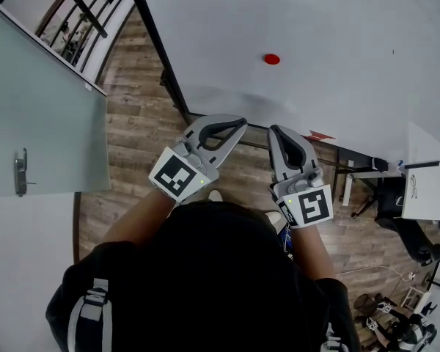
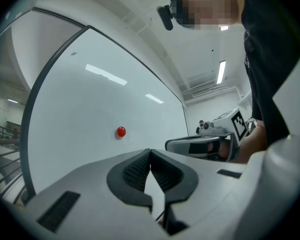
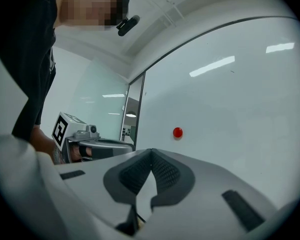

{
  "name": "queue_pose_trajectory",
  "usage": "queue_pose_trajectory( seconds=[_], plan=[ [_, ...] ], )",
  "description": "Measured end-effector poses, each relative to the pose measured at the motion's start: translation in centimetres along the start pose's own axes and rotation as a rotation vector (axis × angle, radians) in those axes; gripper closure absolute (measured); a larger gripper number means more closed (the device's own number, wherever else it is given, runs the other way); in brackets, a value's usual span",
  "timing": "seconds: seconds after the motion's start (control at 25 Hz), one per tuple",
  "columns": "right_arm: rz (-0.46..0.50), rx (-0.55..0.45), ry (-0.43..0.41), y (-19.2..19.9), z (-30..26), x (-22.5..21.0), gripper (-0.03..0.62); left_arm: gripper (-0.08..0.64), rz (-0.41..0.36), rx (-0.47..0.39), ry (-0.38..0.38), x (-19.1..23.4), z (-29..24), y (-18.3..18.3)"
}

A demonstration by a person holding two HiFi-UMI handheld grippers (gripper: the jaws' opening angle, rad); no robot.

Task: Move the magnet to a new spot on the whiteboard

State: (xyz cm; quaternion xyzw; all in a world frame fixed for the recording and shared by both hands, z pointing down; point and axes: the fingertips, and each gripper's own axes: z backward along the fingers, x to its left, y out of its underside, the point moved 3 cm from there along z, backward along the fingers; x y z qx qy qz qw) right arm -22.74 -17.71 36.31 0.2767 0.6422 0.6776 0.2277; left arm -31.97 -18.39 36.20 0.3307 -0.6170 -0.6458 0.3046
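Observation:
A small round red magnet [image 1: 271, 59] sticks to the white whiteboard [image 1: 330, 28]; it also shows as the magnet [image 2: 121, 131] in the left gripper view and the magnet [image 3: 177, 132] in the right gripper view. My left gripper [image 1: 238, 122] is shut and empty, held short of the board's lower edge. My right gripper [image 1: 274, 129] is beside it, also shut with nothing between its jaws. Both point toward the board, well short of the magnet. Each gripper view shows its own gripper [image 2: 150, 150] [image 3: 151, 150] with jaw tips touching.
The whiteboard's dark frame [image 1: 155, 39] runs down its left side. A glass door [image 1: 37, 116] with a handle stands at the left. A wooden floor [image 1: 143, 130] lies below, with chairs and gear [image 1: 396, 211] at the right.

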Motion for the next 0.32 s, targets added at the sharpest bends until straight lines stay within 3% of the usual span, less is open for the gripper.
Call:
queue_pose_trajectory(
  seconds=[0.32],
  plan=[
    [-0.051, -0.013, 0.000, -0.23, 0.74, 0.18, 0.592, 0.555, -0.002, -0.003, 0.006, -0.88, 0.43, -0.29]
  ],
)
